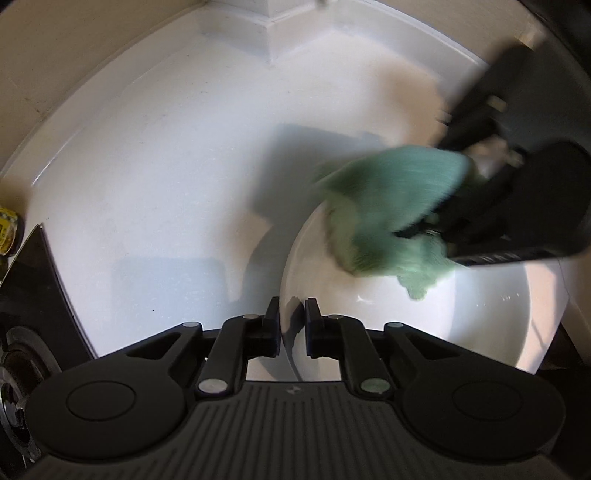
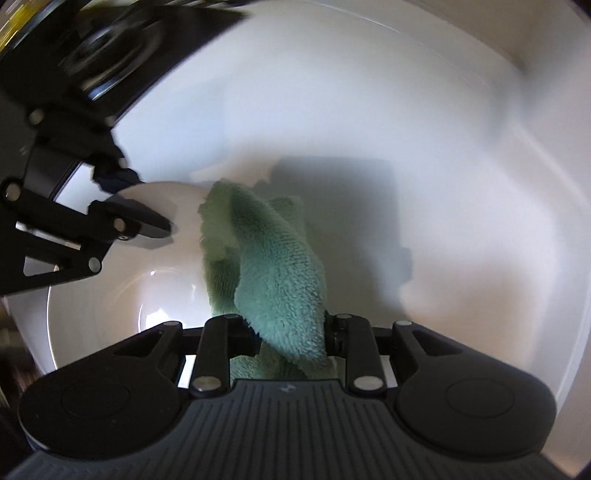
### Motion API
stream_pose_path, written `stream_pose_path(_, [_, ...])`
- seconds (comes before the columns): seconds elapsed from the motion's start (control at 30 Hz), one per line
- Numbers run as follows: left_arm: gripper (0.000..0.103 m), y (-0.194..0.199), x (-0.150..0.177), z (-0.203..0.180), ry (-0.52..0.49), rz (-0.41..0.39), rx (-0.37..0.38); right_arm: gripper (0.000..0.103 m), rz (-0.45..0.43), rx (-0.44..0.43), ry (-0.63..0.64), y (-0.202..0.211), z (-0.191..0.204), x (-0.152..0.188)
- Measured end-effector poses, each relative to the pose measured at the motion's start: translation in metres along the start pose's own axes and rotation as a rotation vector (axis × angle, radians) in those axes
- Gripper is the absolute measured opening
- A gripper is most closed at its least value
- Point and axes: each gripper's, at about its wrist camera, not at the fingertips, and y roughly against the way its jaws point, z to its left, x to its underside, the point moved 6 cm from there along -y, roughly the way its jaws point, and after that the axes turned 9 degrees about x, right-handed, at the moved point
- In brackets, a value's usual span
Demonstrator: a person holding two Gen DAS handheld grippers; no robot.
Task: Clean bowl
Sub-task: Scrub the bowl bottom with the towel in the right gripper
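Observation:
A white bowl (image 1: 406, 332) stands on a white counter (image 1: 147, 166). My left gripper (image 1: 291, 306) is shut on the bowl's near rim, which stands between the two pads. A green fluffy cloth (image 1: 388, 195) hangs over the bowl's far rim and dips inside it, with my right gripper (image 1: 439, 192) coming in from the upper right, blurred. In the right wrist view my right gripper (image 2: 291, 328) is shut on the cloth (image 2: 280, 266), which drapes forward over the bowl (image 2: 110, 295). The left gripper (image 2: 144, 201) pinches the rim at the left.
A dark stove top with a burner (image 1: 22, 354) borders the counter on the left, with a yellow-labelled jar (image 1: 7, 229) beside it. A white wall corner (image 1: 269, 29) rises behind the counter. The stove (image 2: 110, 48) also fills the upper left of the right wrist view.

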Motion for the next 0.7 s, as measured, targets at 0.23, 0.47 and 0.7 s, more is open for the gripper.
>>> stream_pose_path(0.23, [0.01, 0.002, 0.005, 0.0, 0.04, -0.033, 0.055, 0.022, 0.042, -0.077, -0.228, 0.003, -0.002, 0.049])
stream_pose_path(0.47, [0.012, -0.002, 0.004, 0.007, 0.01, 0.002, 0.086, 0.022, 0.066, -0.076, 0.226, -0.038, 0.041, 0.012])
stream_pose_path(0.7, [0.02, -0.029, -0.014, -0.009, -0.022, 0.065, 0.028, 0.029, -0.016, 0.046, 0.59, -0.043, 0.062, -0.022])
